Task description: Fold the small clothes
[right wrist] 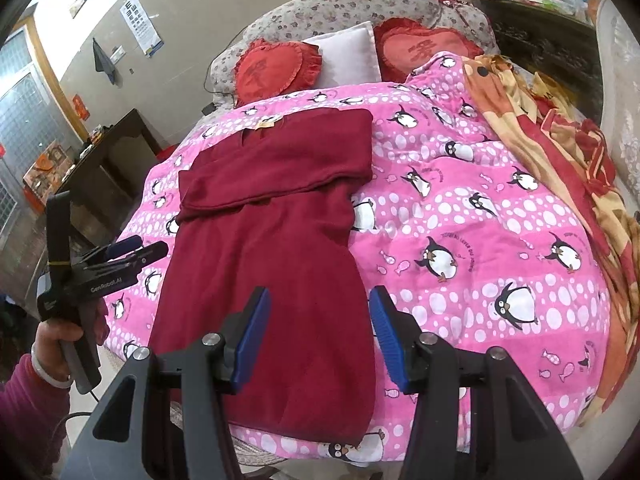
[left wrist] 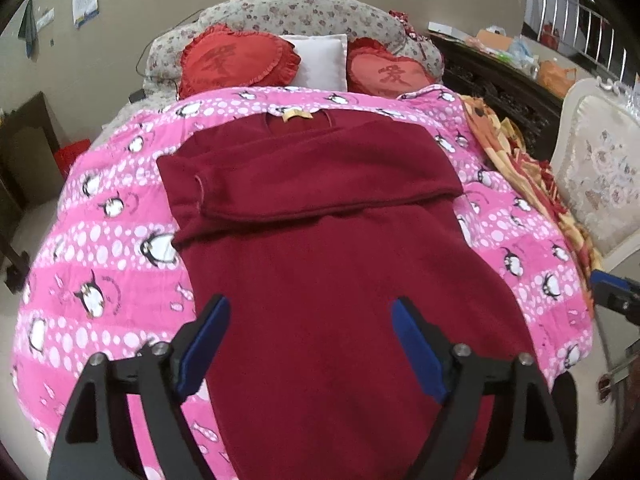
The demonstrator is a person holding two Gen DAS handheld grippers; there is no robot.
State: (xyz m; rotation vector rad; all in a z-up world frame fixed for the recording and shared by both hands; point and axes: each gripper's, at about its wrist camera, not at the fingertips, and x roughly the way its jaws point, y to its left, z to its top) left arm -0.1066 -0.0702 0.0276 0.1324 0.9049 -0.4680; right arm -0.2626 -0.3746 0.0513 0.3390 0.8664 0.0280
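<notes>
A dark red sweater [left wrist: 320, 240] lies flat on the pink penguin quilt [left wrist: 104, 248], collar and pale label at the far end, hem toward me. Both sleeves are folded across the chest as a band [left wrist: 312, 188]. My left gripper [left wrist: 311, 301] hovers over the lower part, open wide, its blue pads [left wrist: 208, 344] bare. In the right wrist view the sweater [right wrist: 272, 240] sits left of centre on the quilt [right wrist: 460, 208]. My right gripper [right wrist: 320, 291] stands open above its lower right edge, holding nothing. The left gripper [right wrist: 148, 245] shows at the left, held by a hand [right wrist: 52, 340].
Two red heart cushions [left wrist: 240, 60] and a white pillow [left wrist: 320, 60] lean on the floral headboard [left wrist: 296, 12]. An orange and red blanket [right wrist: 560, 152] lies along the bed's right side. A dark cabinet [left wrist: 500, 84], a white chair [left wrist: 596, 168] and a dark table [right wrist: 104, 156] flank the bed.
</notes>
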